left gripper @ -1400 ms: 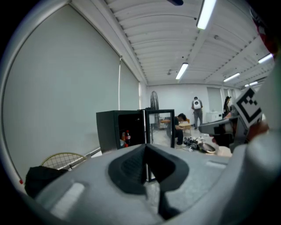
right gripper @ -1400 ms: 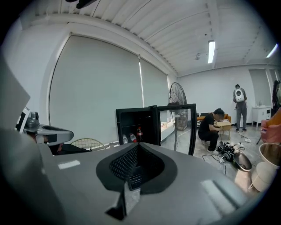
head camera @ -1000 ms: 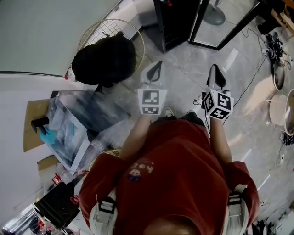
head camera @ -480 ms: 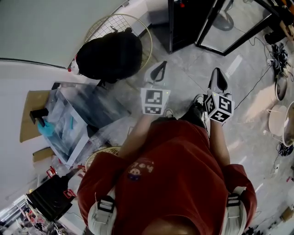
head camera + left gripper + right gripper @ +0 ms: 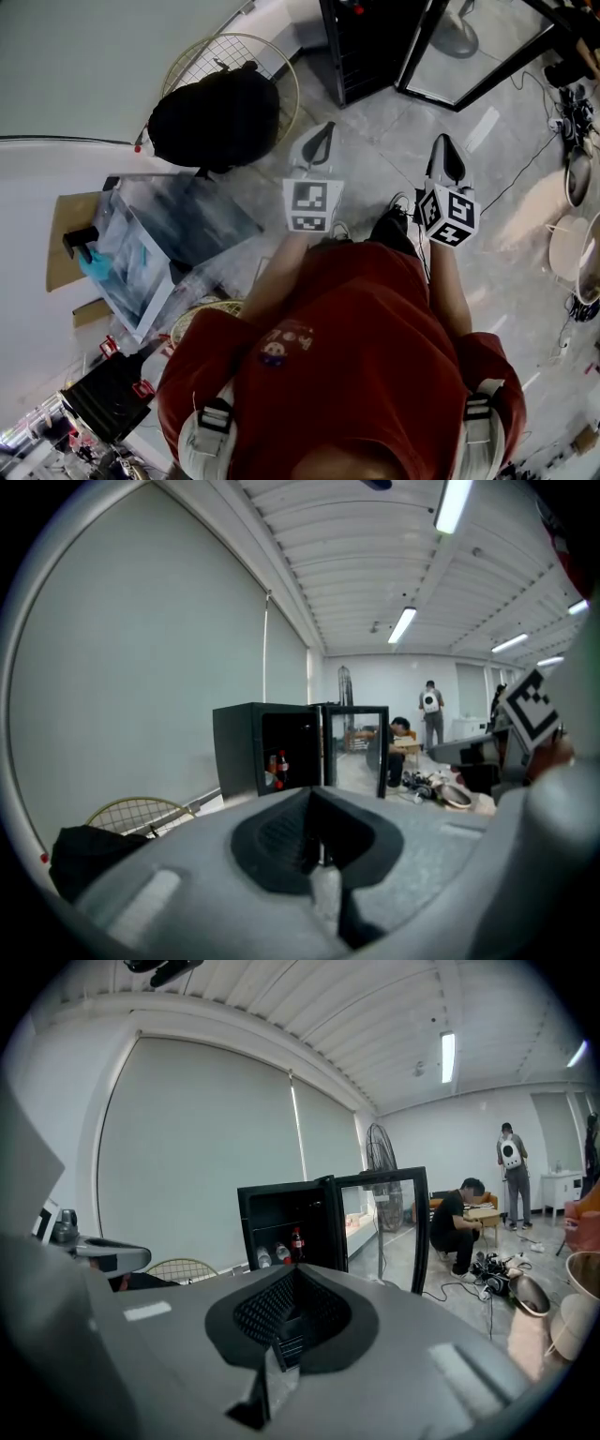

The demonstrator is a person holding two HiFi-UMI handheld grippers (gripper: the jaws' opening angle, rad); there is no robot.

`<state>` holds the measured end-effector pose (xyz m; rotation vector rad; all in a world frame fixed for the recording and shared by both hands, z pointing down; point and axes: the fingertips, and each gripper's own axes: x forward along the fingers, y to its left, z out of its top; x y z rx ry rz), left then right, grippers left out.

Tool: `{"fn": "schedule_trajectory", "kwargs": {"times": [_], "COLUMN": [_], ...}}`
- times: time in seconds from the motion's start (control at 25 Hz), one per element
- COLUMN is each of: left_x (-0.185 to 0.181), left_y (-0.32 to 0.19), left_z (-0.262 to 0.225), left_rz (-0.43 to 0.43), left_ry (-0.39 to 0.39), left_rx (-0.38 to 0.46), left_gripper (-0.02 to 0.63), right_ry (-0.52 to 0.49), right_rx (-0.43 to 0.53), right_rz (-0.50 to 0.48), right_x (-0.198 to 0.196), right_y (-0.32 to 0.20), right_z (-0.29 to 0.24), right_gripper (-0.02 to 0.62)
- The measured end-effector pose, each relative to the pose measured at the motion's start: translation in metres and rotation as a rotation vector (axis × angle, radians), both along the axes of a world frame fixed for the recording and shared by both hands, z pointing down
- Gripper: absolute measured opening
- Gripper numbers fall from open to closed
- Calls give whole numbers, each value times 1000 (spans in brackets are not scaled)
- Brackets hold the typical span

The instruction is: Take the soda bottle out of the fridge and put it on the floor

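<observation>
A black mini fridge (image 5: pixel 370 42) stands a few steps ahead on the floor, its glass door (image 5: pixel 469 56) swung open to the right. The soda bottle (image 5: pixel 297 1241), with a dark body and a red label, stands upright on a shelf inside the fridge (image 5: pixel 286 1227). The left gripper view shows the soda bottle (image 5: pixel 282 767) too. My left gripper (image 5: pixel 320 146) and right gripper (image 5: pixel 444 157) point at the fridge from well short of it. Both sets of jaws are pressed together with nothing between them. The same holds for my left gripper (image 5: pixel 314 803) and right gripper (image 5: pixel 293 1279) in their own views.
Two clear bottles (image 5: pixel 272 1254) lie next to the soda. A black bag in a wire basket (image 5: pixel 216 117) sits to the left, and a clear plastic box (image 5: pixel 155 248) lies nearer to me. Cables and bowls (image 5: pixel 572 234) lie at the right. One person crouches (image 5: pixel 457 1222) and another stands (image 5: pixel 511 1171) beyond the fridge.
Both grippers keep their pose in front of the body and stay shut. The view has swayed slightly, and the fridge and its door have shifted a little along the top edge.
</observation>
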<state>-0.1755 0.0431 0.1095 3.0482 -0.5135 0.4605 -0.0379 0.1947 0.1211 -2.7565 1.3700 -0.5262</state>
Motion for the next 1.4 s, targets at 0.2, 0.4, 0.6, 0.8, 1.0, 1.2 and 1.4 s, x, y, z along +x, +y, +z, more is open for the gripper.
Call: {"fn": "schedule_trajectory", "kwargs": {"times": [0.2,0.4,0.6,0.8,1.0,1.2,1.4], "left_x": [45,88,128,167,200,219,224], "left_y": [8,17,26,34,43,48,32], "left_z": [-1,-5,-6,-6,-3,2,14], "left_rz": [-5,-21,-50,-83,-112,-134,-159], "left_ry": [-15,-26,-42,-52,-60,-77,-71], "left_rx": [5,22,33,47,60,80,38], "left_gripper": [0,0,0,0,0,0,0], "right_ry": [-13,-26,-37,-46,-53,-37,-38], "right_rx": [0,9,19,30,19,-1,-12], "right_rz": [-15,-42,-80,-114,-139,-190,-221], "right_x": [46,89,131,174,210,231,236], "right_y": [7,8,10,16,23,19,-5], "right_z": [3,4,5,8,18,19,24], "right_gripper": [0,0,0,0,0,0,0]}}
